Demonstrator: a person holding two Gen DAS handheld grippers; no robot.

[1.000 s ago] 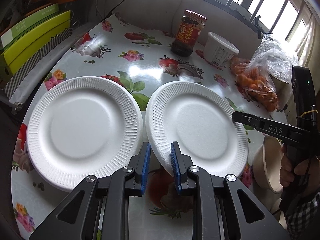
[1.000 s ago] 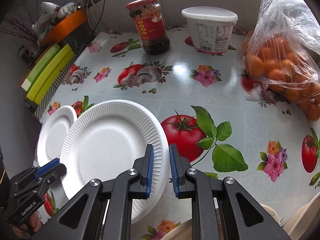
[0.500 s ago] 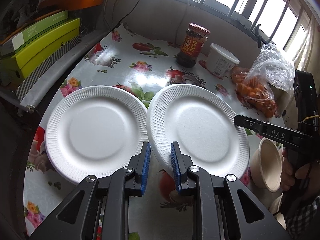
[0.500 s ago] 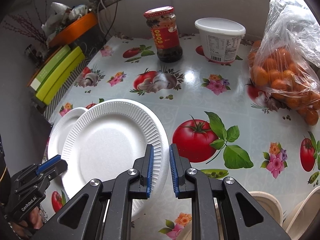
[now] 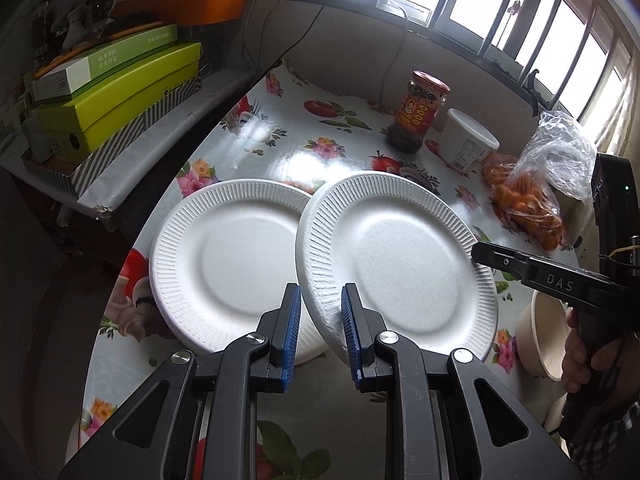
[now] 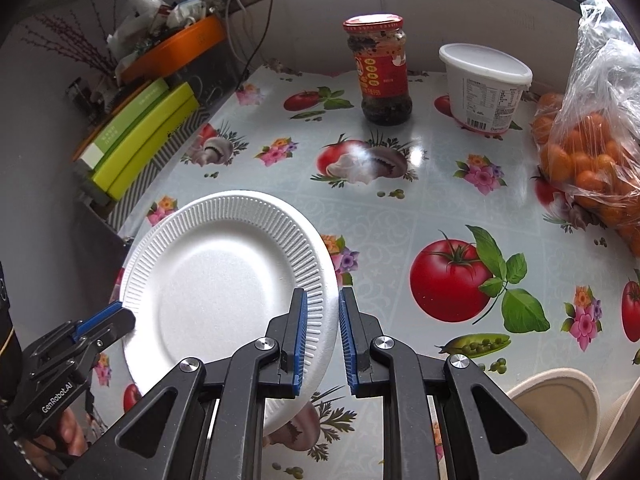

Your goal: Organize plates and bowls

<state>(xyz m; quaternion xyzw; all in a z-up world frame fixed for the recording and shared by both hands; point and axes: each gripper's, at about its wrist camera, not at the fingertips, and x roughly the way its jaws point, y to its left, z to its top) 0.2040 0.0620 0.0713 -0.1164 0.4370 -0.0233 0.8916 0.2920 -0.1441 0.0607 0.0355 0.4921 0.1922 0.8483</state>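
A white paper plate (image 5: pixel 400 256) hangs tilted above the flowered tablecloth, held from two sides. My left gripper (image 5: pixel 322 320) is shut on its near rim. My right gripper (image 5: pixel 492 258), held by a hand, is shut on its right rim. A second white plate (image 5: pixel 228 260) lies flat on the table to the left, and the lifted plate overlaps its right rim. In the right wrist view the held plate (image 6: pixel 224 280) has its rim between the blue pads of my right gripper (image 6: pixel 324 332). My left gripper (image 6: pixel 108 318) grips its lower left rim there.
Beige bowls (image 5: pixel 548 340) (image 6: pixel 560 400) stand at the near right. A sauce jar (image 5: pixel 420 116), a white tub (image 5: pixel 466 146) and a bag of oranges (image 5: pixel 528 204) line the far side. Green boxes (image 5: pixel 116 88) sit on a shelf beyond the table's left edge.
Both grippers have carried the plate to the left and slightly up. It was beside the second plate and now overlaps that plate's right rim. Both grips are unchanged.
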